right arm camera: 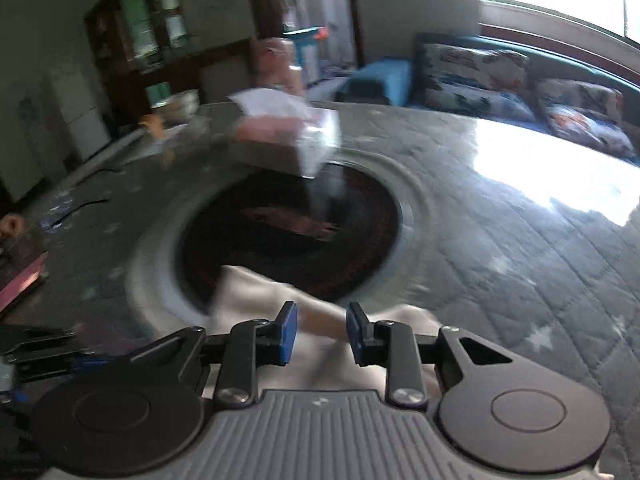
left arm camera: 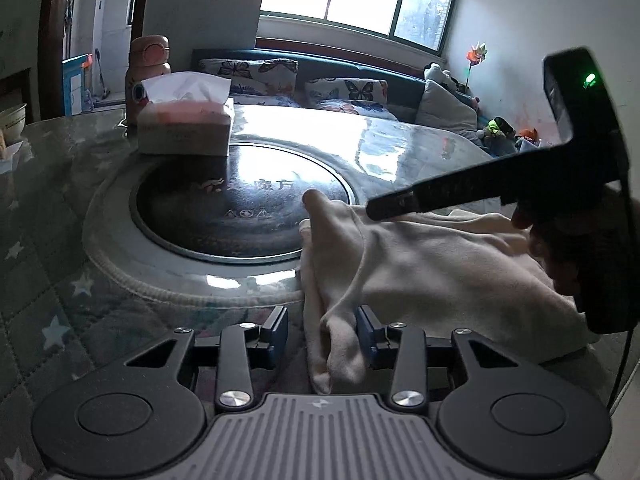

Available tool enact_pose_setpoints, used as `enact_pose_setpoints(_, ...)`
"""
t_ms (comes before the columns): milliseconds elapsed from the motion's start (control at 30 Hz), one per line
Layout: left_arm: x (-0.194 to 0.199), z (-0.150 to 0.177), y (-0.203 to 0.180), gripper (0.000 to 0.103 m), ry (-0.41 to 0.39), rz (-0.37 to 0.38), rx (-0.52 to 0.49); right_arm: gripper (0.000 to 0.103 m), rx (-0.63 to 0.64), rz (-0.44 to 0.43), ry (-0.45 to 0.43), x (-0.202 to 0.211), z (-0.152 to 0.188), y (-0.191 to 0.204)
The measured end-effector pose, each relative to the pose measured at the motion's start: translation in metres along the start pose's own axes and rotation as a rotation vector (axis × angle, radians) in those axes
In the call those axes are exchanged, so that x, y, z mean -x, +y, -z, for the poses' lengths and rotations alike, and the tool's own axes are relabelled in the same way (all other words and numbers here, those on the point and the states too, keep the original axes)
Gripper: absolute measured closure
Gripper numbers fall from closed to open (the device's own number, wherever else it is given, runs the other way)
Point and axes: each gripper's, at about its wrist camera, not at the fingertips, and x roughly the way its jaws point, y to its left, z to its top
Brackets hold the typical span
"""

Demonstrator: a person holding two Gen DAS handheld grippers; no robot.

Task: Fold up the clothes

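A cream garment (left arm camera: 440, 264) lies crumpled on the near right part of the round table, its edge over the black centre disc (left arm camera: 240, 208). A bunched fold of it runs between the pads of my left gripper (left arm camera: 323, 330). The fold touches the right-hand pad, and a gap shows at the left-hand pad. My right gripper (left arm camera: 384, 206), held by a hand, reaches in from the right over the garment's raised far corner. In the blurred right wrist view, the right gripper (right arm camera: 322, 332) has its pads close together on a ridge of the garment (right arm camera: 256, 300).
A tissue box (left arm camera: 186, 128) stands beyond the disc, with a pink bottle (left arm camera: 148, 76) behind it and a bowl (left arm camera: 14, 120) at the far left edge. The glass table top (left arm camera: 60, 240) covers a quilted star cloth. A sofa with butterfly cushions (left arm camera: 348, 92) stands past the table.
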Motion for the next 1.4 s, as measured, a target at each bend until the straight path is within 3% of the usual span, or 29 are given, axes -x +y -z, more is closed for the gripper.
enact_pose_setpoints(233,0.0,0.001,0.002,0.061,0.006,-0.001,0.009,0.076,0.099,-0.018,0.041,-0.033,-0.002,0.032)
enact_pose_setpoints(367,0.005,-0.005,0.001,0.06,-0.001,-0.005,-0.013,0.076,0.047,-0.054,0.0,-0.008,-0.008,0.019)
enact_pose_setpoints(567,0.012,-0.019,-0.015,0.054,-0.048,0.021,-0.05,0.076,0.032,0.083,-0.058,0.064,0.008,-0.027)
enact_pose_setpoints(733,0.002,-0.026,-0.045,0.045,-0.046,0.116,-0.098,0.075,-0.085,0.23,-0.05,0.104,0.043,-0.083)
enact_pose_setpoints(900,-0.016,-0.025,-0.083,0.041,-0.007,0.183,-0.174,0.075,-0.212,0.232,-0.046,0.12,0.077,-0.115)
enact_pose_setpoints(1067,-0.028,-0.02,-0.108,0.038,0.025,0.218,-0.204,0.075,-0.193,0.238,-0.037,0.109,0.089,-0.117)
enact_pose_setpoints(1200,-0.032,-0.012,-0.117,0.035,0.04,0.204,-0.24,0.076,-0.177,0.242,-0.045,0.103,0.092,-0.115)
enact_pose_setpoints(1267,-0.033,-0.011,-0.119,0.033,0.042,0.202,-0.245,0.079,-0.163,0.234,-0.05,0.103,0.092,-0.111)
enact_pose_setpoints(1333,-0.034,-0.011,-0.12,0.032,0.044,0.201,-0.247,0.091,-0.159,0.252,-0.045,0.1,0.092,-0.111)
enact_pose_setpoints(1400,-0.034,-0.01,-0.119,0.031,0.045,0.201,-0.246,0.093,-0.157,0.267,-0.05,0.1,0.093,-0.112)
